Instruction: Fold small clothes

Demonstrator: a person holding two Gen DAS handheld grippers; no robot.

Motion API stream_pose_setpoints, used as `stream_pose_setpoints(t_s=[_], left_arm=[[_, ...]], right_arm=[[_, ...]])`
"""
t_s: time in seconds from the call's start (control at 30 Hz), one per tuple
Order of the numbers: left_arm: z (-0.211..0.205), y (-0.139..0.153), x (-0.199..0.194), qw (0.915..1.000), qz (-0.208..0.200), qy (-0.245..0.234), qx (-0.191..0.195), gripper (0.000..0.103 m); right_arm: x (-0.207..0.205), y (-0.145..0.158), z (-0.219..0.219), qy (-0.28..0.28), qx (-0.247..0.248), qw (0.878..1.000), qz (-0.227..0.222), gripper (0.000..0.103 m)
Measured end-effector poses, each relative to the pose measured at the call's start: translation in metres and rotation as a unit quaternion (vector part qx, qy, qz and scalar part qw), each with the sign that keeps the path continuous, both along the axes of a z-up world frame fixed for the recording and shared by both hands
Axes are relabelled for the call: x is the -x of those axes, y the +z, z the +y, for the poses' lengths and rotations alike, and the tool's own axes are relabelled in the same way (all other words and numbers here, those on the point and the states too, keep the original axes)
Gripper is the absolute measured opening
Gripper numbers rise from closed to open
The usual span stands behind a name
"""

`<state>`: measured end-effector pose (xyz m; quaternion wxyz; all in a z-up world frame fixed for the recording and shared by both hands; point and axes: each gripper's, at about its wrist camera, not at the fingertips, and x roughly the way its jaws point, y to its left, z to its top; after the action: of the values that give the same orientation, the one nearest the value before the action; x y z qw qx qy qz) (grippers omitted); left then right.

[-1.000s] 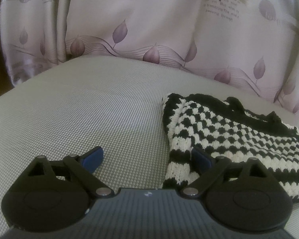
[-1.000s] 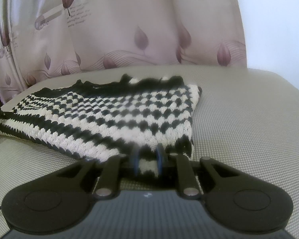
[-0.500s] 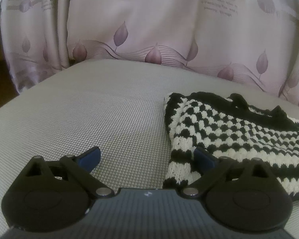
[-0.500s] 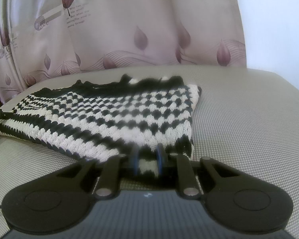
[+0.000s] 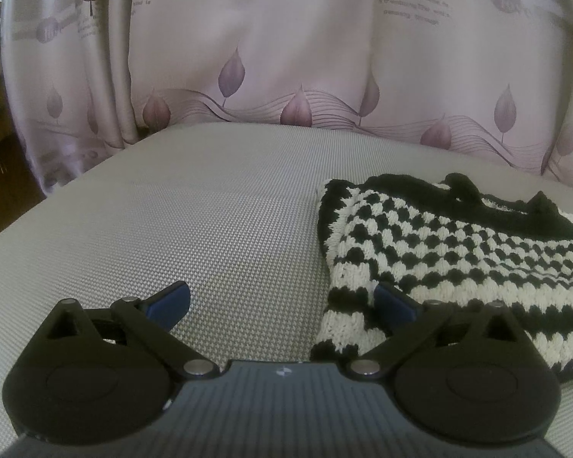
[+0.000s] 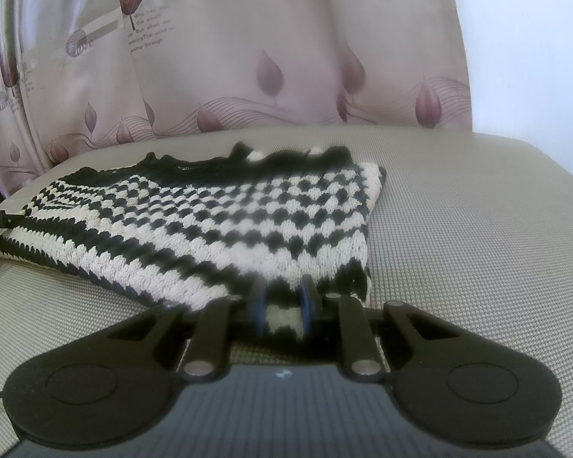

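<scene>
Knit (image 6: 217, 225) gripped at one corner, fold not yet begun.

The knit lay flat on the cushion (image 5: 172, 229), at 2 o'clock in the left view and 11 o'clock in the right view. The right gripper (image 6: 280, 307) was nearly closed, pinching the near hem at its right corner. The left gripper (image 5: 282, 301) stood wide open, its right finger (image 5: 393, 301) over the near left corner, holding nothing. Judged step: securing both corners; next the left should close on its corner. No containers were seen.
</scene>
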<state>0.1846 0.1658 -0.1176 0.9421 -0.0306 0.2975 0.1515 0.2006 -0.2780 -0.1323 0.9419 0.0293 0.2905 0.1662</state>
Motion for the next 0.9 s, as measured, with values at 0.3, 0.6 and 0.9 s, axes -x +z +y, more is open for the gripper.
stream_pose_setpoints(t_s=[0.3, 0.6, 0.9], left_arm=[[-0.001, 0.001, 0.001, 1.0000, 0.000, -0.002, -0.009, 0.102], [-0.001, 0.001, 0.002, 0.9999, 0.000, -0.004, -0.014, 0.102], [0.009, 0.003, 0.000, 0.9993, 0.000, -0.023, 0.029, 0.102]], right_arm=[[0.000, 0.000, 0.000, 0.000, 0.000, 1.000, 0.000, 0.017], [0.000, 0.000, 0.000, 0.000, 0.000, 1.000, 0.000, 0.017], [0.000, 0.000, 0.000, -0.001, -0.001, 1.000, 0.000, 0.017]])
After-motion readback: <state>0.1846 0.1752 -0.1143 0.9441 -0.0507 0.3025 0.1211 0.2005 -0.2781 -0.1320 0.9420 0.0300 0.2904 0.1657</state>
